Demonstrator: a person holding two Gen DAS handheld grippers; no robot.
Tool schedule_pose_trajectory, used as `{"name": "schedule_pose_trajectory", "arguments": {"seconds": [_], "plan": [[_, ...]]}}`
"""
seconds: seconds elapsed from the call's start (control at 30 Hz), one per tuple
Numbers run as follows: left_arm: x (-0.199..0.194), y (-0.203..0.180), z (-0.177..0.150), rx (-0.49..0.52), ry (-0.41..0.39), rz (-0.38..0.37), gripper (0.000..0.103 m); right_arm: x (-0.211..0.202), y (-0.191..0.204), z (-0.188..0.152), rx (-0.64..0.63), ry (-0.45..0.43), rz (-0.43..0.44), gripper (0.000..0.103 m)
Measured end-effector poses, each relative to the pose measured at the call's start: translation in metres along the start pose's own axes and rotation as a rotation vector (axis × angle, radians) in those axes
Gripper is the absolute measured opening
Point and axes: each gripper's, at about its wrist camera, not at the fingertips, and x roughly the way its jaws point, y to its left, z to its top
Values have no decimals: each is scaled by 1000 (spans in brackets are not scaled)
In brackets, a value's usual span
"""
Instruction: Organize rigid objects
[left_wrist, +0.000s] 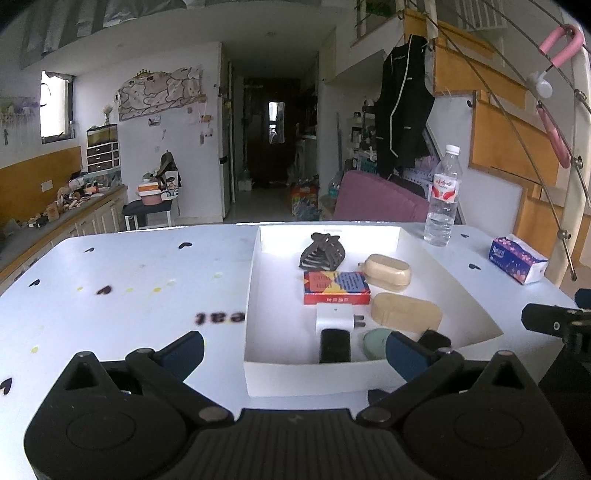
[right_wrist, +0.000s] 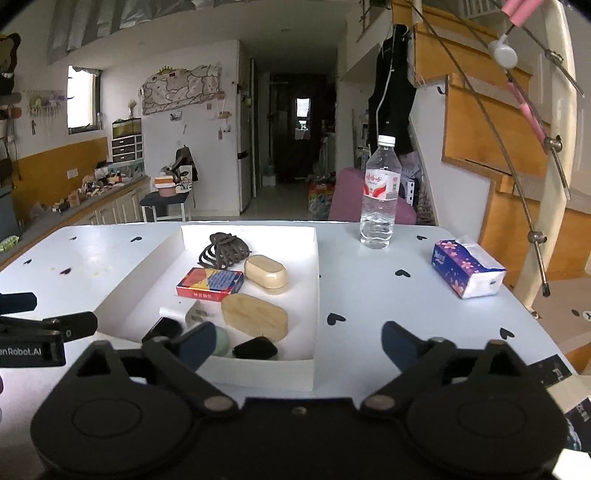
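Here, right gripper (right_wrist: 299, 343) spread empty, left gripper (left_wrist: 295, 354) spread, hiding green case (left_wrist: 375, 343) partly.

White walls (right_wrist: 207, 155), dark hallway (right_wrist: 295, 140)

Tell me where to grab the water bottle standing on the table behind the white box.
Grip the water bottle around its labelled middle, coming in level from the front. It stands upright and apart from the white box and tissue pack, so both sides are free for the right tongs.

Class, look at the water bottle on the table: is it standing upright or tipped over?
Upright. The water bottle stands on its base on the table, white cap on top.
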Motion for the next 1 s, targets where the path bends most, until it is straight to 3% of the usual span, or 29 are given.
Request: {"name": "schedule_pose_trajectory", "arguments": {"seconds": [0.4, 1.0], "plan": [[-10, 6, -5, -7, -16, 46, 103, 2, 4, -13, -7, 3, -59, 101], [-9, 5, -5, 5, -11, 52, 103, 3, 4, -14, -10, 0, -62, 101]]}}
